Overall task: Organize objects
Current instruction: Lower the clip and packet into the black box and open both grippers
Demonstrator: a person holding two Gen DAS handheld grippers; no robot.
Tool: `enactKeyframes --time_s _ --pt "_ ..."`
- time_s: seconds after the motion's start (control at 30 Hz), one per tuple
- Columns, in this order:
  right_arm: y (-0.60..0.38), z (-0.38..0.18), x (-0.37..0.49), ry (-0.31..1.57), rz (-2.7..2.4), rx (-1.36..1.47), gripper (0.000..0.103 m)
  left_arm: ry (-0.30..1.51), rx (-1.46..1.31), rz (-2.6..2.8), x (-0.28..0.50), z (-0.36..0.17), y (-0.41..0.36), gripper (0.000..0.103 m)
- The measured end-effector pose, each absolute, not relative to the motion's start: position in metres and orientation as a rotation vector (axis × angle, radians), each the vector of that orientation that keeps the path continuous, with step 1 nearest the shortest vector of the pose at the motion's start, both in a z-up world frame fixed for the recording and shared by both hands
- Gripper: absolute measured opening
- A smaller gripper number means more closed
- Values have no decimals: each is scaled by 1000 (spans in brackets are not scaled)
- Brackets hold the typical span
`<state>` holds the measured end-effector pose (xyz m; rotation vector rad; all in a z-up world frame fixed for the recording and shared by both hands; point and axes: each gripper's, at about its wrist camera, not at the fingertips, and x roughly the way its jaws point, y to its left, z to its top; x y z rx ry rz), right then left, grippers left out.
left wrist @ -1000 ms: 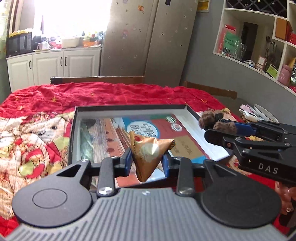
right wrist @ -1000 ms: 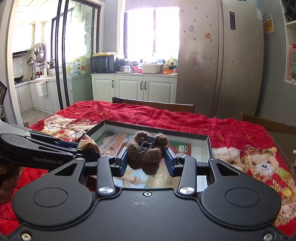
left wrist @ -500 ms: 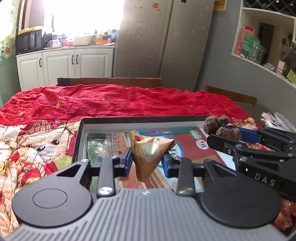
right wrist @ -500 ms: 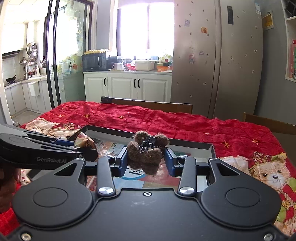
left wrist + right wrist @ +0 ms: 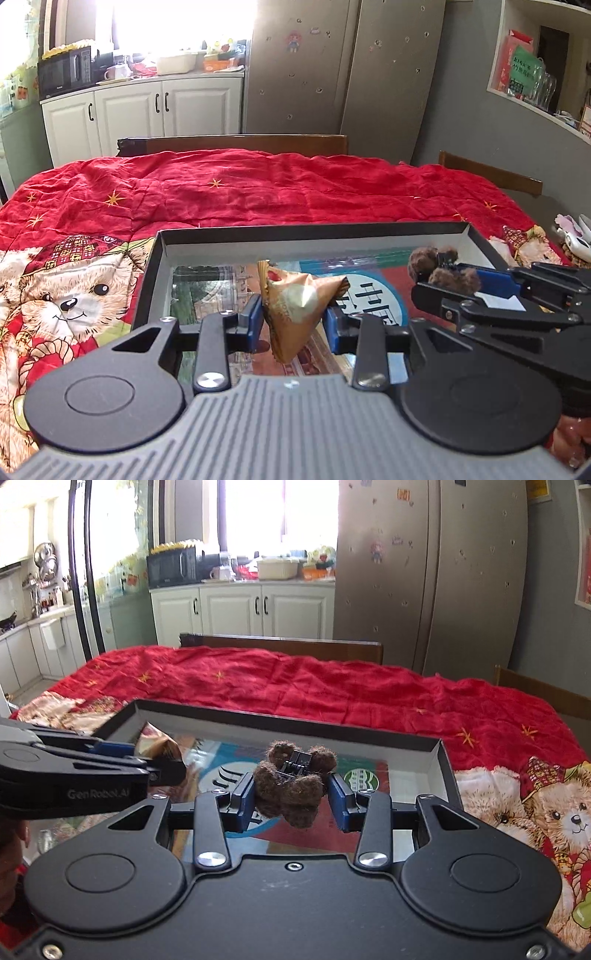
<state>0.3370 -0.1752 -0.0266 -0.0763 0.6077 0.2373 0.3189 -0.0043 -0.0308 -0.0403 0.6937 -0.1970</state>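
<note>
In the left wrist view, the left gripper [image 5: 294,320] is closed on a golden wrapped candy [image 5: 297,304]. The two blue pads press its sides, and the wrapper has the form of a triangle with its point hanging down and its wide edge on top. The candy hangs above the shallow box [image 5: 314,232], over the near left part of the printed floor, and does not touch it as far as I can see. To the right, the right gripper [image 5: 448,275] comes in from the side with a brown fuzzy hair clip [image 5: 441,267] at its tips, over the right part of the same box.

In the right wrist view, the right gripper [image 5: 291,799] is closed on the brown fuzzy hair clip [image 5: 293,784]. The pads squeeze the furry balls from both sides, and the black hinge of the clip looks away from the camera. The clip hangs above the middle of the shallow box [image 5: 445,771], with the floor straight below it. The left gripper [image 5: 162,764] enters from the left and carries the golden wrapped candy [image 5: 157,744] over the left end of the box.

I judge that both things are already inside the border of the box, so the next move goes simply downward. Each hand is nearer to its own side, and the two are apart enough to lower together. The red bear cloth [image 5: 369,690] lies under the box.
</note>
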Motion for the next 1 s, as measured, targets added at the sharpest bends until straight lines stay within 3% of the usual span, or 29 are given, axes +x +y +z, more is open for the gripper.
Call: enactKeyframes --time_s 0.53,0.67,1.0 --pt "-170 -34 344 649 227 -110 40 697 -8 -185 325 -33 -10 61" --pt "-170 -34 344 657 227 -112 42 674 2 -174 322 -30 -10 74" --pt "-174 -29 340 647 214 -103 49 639 15 -157 310 -18 -8 84"
